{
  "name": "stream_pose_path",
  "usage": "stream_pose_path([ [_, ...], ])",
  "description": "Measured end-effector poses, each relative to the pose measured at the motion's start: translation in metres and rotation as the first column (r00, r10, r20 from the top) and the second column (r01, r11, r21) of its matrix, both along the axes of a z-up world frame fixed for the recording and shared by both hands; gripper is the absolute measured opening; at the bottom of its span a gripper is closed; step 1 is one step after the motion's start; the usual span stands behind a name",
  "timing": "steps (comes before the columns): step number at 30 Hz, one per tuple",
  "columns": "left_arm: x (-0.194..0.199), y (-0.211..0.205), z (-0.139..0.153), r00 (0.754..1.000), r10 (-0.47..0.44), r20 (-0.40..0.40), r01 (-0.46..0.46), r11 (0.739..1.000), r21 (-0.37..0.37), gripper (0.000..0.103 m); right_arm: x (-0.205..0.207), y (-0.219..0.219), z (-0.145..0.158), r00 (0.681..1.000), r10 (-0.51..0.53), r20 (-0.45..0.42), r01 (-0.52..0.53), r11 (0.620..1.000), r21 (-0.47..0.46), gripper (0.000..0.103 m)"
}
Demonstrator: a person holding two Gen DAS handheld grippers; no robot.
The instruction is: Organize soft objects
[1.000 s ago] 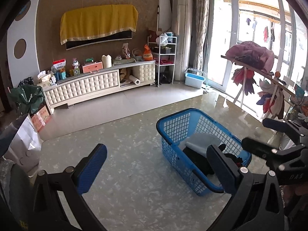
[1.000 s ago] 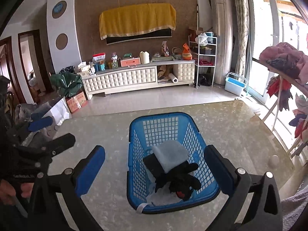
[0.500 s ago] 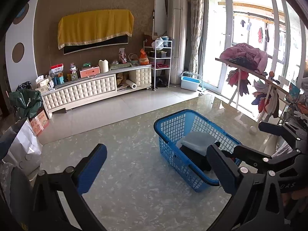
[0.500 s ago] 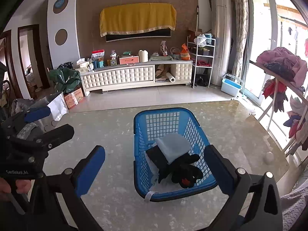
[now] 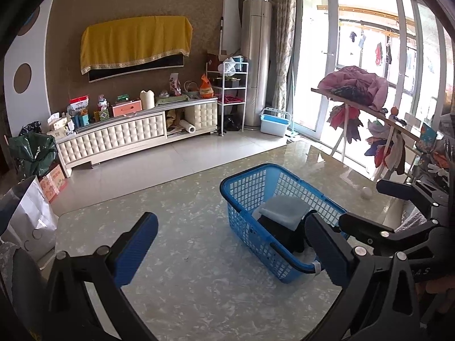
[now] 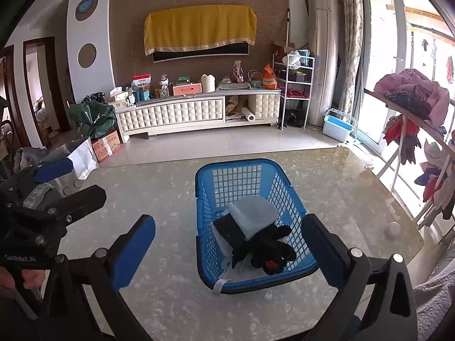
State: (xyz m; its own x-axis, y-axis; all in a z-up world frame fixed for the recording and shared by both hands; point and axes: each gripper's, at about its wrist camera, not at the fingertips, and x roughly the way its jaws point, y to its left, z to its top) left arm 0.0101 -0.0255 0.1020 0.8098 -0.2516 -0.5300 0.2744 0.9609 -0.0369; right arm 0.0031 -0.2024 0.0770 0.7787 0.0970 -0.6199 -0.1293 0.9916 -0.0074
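Left wrist view: above the table, facing the far wall, basket off to its right. Right wrist view: same direction, basket near and centred. Both share the basket, table and TV cabinet

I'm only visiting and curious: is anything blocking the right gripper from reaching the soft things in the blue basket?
Nothing visible does. The right gripper hangs open over the basket's near end, with the pale folded cloth and black plush toy lying uncovered. Only the basket's near rim lies between.
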Motion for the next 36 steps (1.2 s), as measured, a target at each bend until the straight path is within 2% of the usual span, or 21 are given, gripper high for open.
stream_pose_path([
  [36,-0.0028,-0.0016,-0.0022,1.000,-0.008,-0.011,0.008,1.000,0.000,0.103,-0.0087,-0.0026,0.0024,1.000,-0.012,0.003,0.012,1.000,-0.005,0.103],
])
